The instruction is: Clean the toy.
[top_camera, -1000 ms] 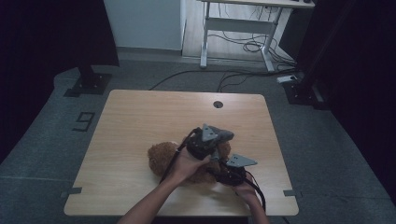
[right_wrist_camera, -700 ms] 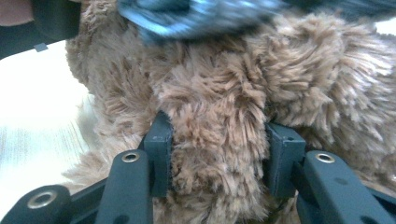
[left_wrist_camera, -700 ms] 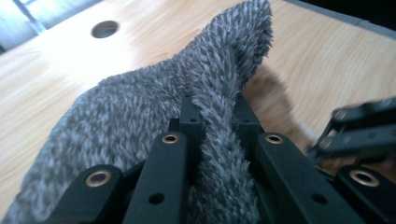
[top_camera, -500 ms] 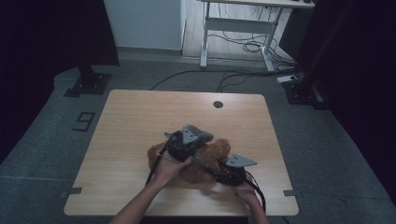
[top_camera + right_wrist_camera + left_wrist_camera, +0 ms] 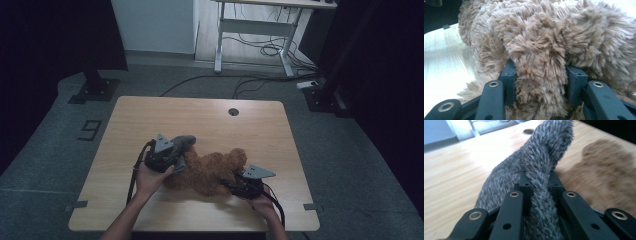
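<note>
A brown plush bear (image 5: 210, 172) lies on its side on the wooden table (image 5: 200, 115), near the front. My left gripper (image 5: 175, 153) is at the bear's left end, shut on a strip of grey fuzzy fabric (image 5: 186, 141). In the left gripper view that grey fabric (image 5: 544, 162) runs up between the jaws of the left gripper (image 5: 539, 178), with the bear (image 5: 609, 172) blurred at the right. My right gripper (image 5: 232, 184) is at the bear's right end. Its own view shows the right gripper (image 5: 540, 72) shut on a thick tuft or limb of the bear (image 5: 539, 57).
A round cable hole (image 5: 233, 111) sits near the table's far edge. On the floor are a taped figure (image 5: 90, 130) at the left, stand bases (image 5: 95, 90), cables (image 5: 260, 50) and a desk frame (image 5: 255, 25) beyond the table.
My left gripper has swung from above the bear's right part to its left end, carrying the grey fabric with it. The right gripper has stayed put on the bear.
</note>
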### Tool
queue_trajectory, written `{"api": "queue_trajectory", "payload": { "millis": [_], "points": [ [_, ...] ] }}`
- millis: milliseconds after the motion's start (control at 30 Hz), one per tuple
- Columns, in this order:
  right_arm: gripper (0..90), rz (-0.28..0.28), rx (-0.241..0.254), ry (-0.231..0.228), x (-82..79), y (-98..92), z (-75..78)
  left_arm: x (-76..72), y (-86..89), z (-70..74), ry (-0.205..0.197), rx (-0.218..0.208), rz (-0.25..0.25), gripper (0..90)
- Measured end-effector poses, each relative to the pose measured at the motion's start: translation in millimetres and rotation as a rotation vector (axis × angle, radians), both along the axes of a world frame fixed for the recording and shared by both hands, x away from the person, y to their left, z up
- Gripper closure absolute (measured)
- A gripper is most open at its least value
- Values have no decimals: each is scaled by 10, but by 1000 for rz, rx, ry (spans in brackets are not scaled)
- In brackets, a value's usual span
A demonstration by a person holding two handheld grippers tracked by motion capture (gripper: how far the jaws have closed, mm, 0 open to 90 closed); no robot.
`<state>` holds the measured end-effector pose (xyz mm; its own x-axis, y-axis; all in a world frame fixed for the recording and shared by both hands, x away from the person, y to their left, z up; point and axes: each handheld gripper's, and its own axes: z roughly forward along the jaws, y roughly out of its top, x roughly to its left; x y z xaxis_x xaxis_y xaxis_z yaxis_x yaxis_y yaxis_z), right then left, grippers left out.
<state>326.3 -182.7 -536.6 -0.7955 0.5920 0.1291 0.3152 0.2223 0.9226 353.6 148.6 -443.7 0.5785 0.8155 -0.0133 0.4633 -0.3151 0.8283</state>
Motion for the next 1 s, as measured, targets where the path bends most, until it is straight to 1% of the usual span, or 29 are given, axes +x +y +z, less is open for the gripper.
{"api": "queue_trajectory", "payload": {
  "millis": [33, 100, 200, 267, 300, 367, 433, 467, 500, 567, 633, 733, 833, 867, 900, 1000],
  "points": [
    [527, 0, 0, 0, 0, -1, 0, 23, 48, -17, 15, -11, 4, 782],
    [527, 1, 3, 1, 2, 1, -3, 60, 112, -10, 28, -12, 17, 782],
    [527, -1, 8, 3, 6, -2, -5, 99, 121, 50, 22, -12, 23, 783],
    [527, -2, 9, 3, 8, -4, -7, 124, 65, 97, 20, -5, 13, 782],
    [527, -4, 12, 3, 9, -3, -9, 131, 33, 102, 22, -5, 7, 782],
    [526, -4, 12, 4, 8, -5, -9, 146, -78, 92, 35, 6, -21, 781],
    [525, -3, 8, 2, 7, -7, -8, 143, -181, 61, 43, 18, -46, 781],
    [524, -3, 7, 2, 5, -6, -7, 139, -230, 36, 45, 16, -50, 781],
    [523, -4, 8, 1, 4, -5, -8, 139, -265, 11, 48, 27, -57, 780],
    [520, -4, 7, 1, 2, -5, -6, 137, -302, -50, 58, 30, -57, 782],
    [508, -3, 5, 1, -2, -4, 0, 126, -293, -105, 60, 29, -57, 787],
    [456, 5, 9, 3, -8, -8, 29, 66, -257, -142, 48, 19, -59, 793],
    [394, 18, -15, -2, -34, -22, 110, -39, -249, -191, 22, 18, -60, 795],
    [381, 18, -23, -5, -48, -39, 161, -72, -244, -208, 14, 15, -59, 796],
    [377, 14, -17, -8, -62, -60, 205, -100, -237, -225, 5, 12, -58, 797],
    [343, -21, 5, -38, -98, -135, 356, -158, -212, -257, -8, -5, -57, 799]
  ]
}}
